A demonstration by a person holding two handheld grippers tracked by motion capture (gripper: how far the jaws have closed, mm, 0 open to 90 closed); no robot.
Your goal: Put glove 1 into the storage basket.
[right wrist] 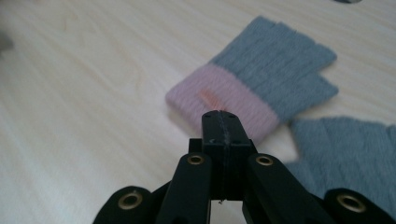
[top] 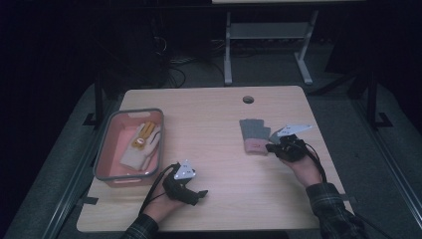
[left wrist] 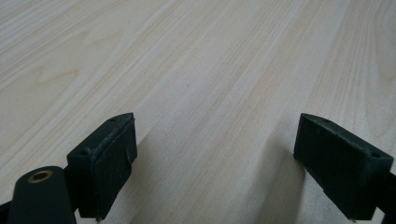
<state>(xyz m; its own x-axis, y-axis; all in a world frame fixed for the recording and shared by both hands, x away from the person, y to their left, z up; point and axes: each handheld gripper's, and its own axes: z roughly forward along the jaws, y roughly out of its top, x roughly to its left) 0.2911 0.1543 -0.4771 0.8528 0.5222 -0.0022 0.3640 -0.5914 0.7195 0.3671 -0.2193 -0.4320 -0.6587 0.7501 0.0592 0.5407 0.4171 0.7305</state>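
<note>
Your left gripper sits nearest the camera in the high view, low on the table near its front edge, just in front of the pink bin. Its jaws stand wide apart over bare wood, with nothing between them, as the left gripper view makes plain.

Your right gripper lies at the right side of the table, pointing left at the grey glove with the pink cuff. Its jaws are pressed flat together with nothing pinched in them; in the right gripper view the closed tips hang just short of the pink cuff, and that view is a little blurred, so you cannot tell whether they brush the knit. That glove lies flat on the wood with its fingers pointing away from you. A second grey glove rests just beside it, under your right gripper's arms.

Over in the pink bin another pair lies in a heap, probably a cream glove with a yellow-fingered one on top, though the dim light makes the colours hard to read.
</note>
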